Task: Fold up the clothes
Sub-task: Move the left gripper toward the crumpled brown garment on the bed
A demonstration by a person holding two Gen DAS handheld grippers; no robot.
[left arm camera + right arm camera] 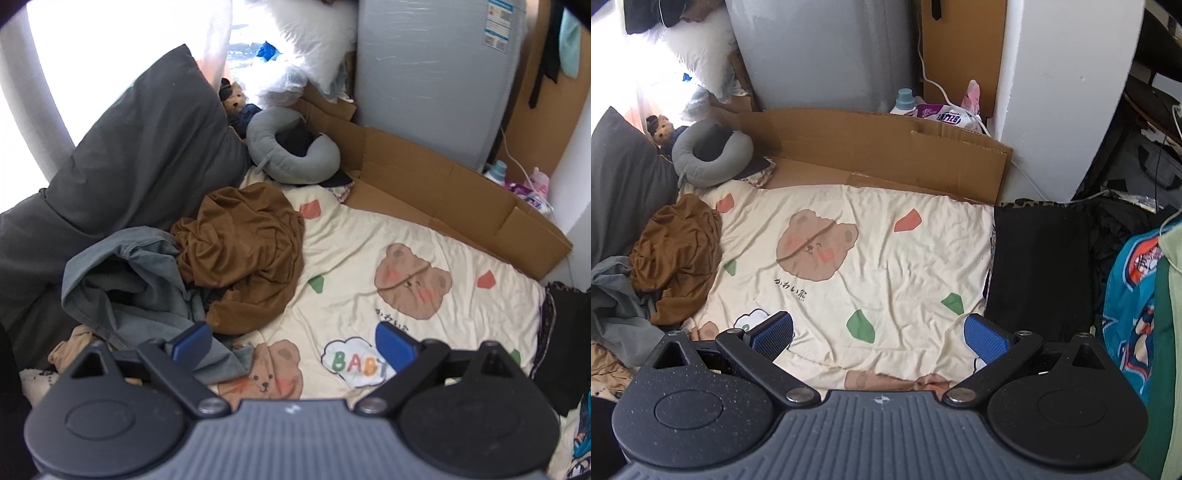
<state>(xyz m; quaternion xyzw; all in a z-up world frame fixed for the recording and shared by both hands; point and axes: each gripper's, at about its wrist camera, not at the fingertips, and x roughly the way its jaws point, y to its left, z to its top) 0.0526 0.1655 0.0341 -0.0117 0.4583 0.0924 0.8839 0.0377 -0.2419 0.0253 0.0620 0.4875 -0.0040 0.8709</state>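
Observation:
A crumpled brown garment [240, 251] lies on the cream bear-print blanket [369, 236], with a rumpled grey garment [133, 284] against its near left side. My left gripper [293, 345] hangs open above the blanket, its left pad over the grey garment's edge, nothing between the fingers. In the right wrist view the brown garment [677, 254] and grey garment [617, 306] lie at the left. My right gripper [879, 336] is open over the bare blanket [871, 258]. A flat black folded cloth [1038, 266] lies at the blanket's right edge.
Dark grey pillows [122, 158] stand at the left, and a grey neck pillow [291, 147] lies at the back. Flattened cardboard [886, 155] lines the far side before a grey appliance [827, 51]. More clothes, blue and green [1141, 295], pile at the right. A tan cloth [70, 350] lies near left.

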